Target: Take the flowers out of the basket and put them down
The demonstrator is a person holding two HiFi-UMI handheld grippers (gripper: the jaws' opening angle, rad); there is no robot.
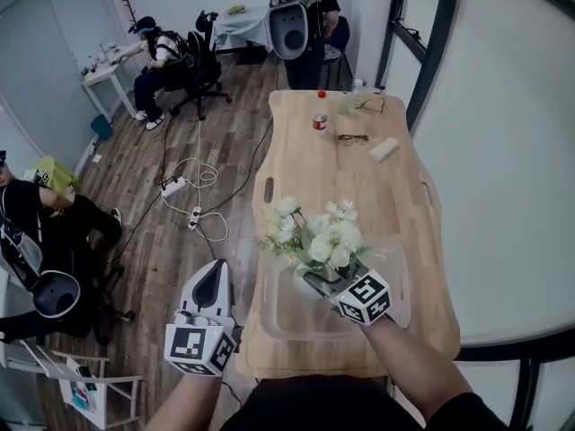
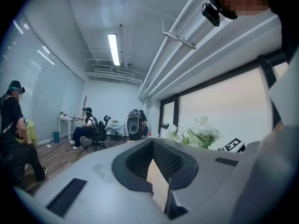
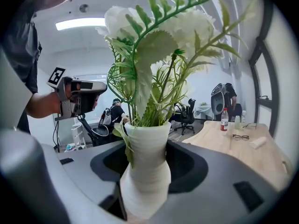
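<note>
**Head view.** My right gripper [image 1: 316, 277] holds the flowers [image 1: 319, 236] just above the clear basket [image 1: 287, 317] on the surface [image 1: 305, 160]. I judge it best to raise them clear of the basket's rim, keep them upright, then set them down beyond the basket. My left gripper [image 1: 214, 277] waits left of the basket. The bottle [image 1: 320, 115] label is unreadable.

**Left gripper view.** Fingers together, empty.

**Right gripper view.** Fingers clamped on the white vase [image 3: 145, 171].
</note>
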